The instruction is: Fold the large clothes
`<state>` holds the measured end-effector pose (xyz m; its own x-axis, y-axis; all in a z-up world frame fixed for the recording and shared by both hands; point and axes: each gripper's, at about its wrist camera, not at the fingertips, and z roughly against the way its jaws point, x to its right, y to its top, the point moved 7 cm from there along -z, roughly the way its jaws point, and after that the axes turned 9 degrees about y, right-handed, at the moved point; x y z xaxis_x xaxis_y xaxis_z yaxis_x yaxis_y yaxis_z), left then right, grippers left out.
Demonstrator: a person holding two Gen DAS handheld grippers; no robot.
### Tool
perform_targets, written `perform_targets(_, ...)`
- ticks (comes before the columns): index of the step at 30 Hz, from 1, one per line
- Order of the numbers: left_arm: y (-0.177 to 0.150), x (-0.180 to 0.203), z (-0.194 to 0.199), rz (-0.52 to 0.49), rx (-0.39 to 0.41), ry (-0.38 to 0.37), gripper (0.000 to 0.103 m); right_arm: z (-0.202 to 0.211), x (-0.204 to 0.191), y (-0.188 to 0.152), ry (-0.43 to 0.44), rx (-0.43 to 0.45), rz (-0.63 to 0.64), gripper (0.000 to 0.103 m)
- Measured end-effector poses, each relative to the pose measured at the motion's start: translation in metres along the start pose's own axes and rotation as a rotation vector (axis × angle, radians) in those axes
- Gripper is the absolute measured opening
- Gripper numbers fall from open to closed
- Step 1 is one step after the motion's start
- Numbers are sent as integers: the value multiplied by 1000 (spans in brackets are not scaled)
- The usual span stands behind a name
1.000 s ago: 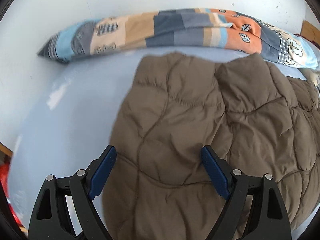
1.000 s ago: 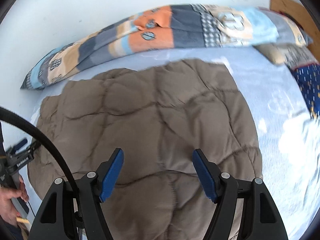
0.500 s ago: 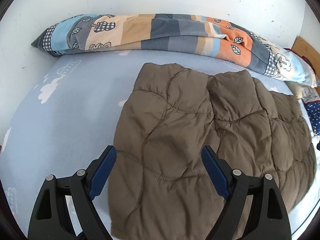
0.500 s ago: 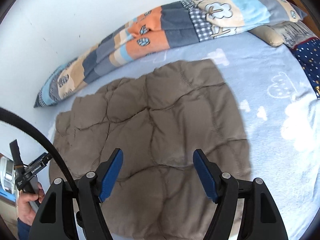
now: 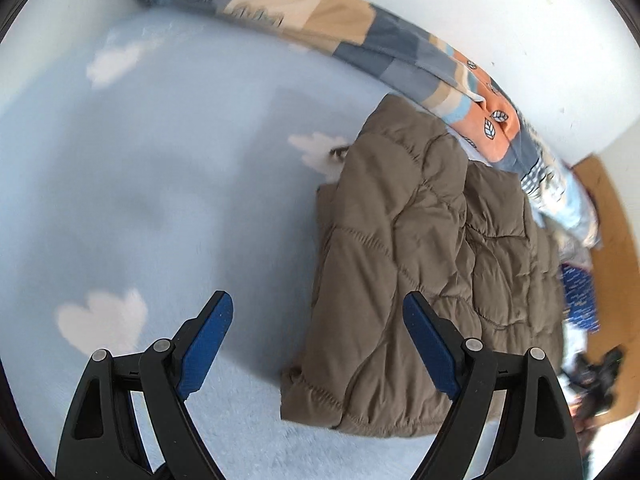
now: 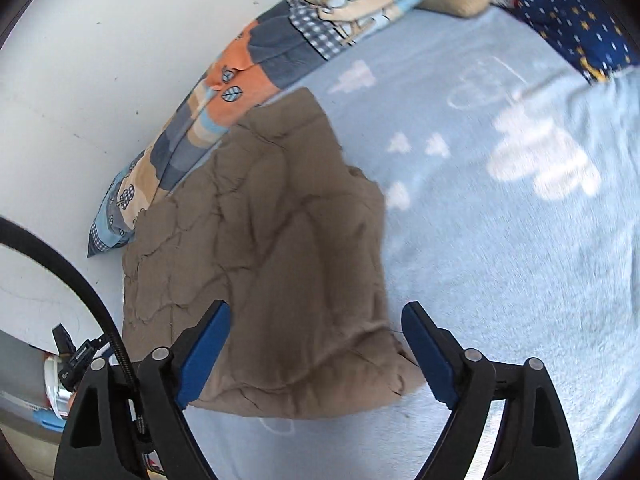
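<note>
A brown quilted puffer jacket (image 5: 424, 264) lies folded flat on a light blue bed sheet (image 5: 160, 208). In the left wrist view it lies right of centre, and my left gripper (image 5: 318, 332) hovers open over the sheet at the jacket's left edge, gripping nothing. In the right wrist view the jacket (image 6: 280, 248) lies left of centre. My right gripper (image 6: 316, 344) hangs above its near right corner, jaws opening, and the pads stand clear of the cloth.
A patchwork quilt (image 5: 400, 56) is rolled along the white wall behind the jacket, also in the right wrist view (image 6: 240, 80). A navy starred pillow (image 6: 580, 24) and a beige cushion (image 6: 456, 0) lie at the bed's head. A wooden headboard (image 5: 604, 240) stands at right.
Both grippers drew apart, the left over the sheet to the jacket's left and the right toward its right side, both rolling. The right jaws widened. The jacket stayed put.
</note>
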<state>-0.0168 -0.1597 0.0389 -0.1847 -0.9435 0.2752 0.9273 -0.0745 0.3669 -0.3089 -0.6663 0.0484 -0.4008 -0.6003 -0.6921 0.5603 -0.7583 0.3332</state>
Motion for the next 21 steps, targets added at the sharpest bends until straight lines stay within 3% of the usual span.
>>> perform_targets(4,-10,-8,-14,39,-55,-54,86,-11,17,-13,84,-48,-79,94)
perform_targets(10,-12,-9,-24,46,-79,-86,86,-24,35,-27,74,-107,-78,94)
perform_targets(14,-12,-11,-31,64,-92,-127,87,-32,45,-32,140,-113,-133,98)
perform_targets(21,-15,-6,-46,104,-138,-272,88,-41,51,-38,211,-101,-148,103)
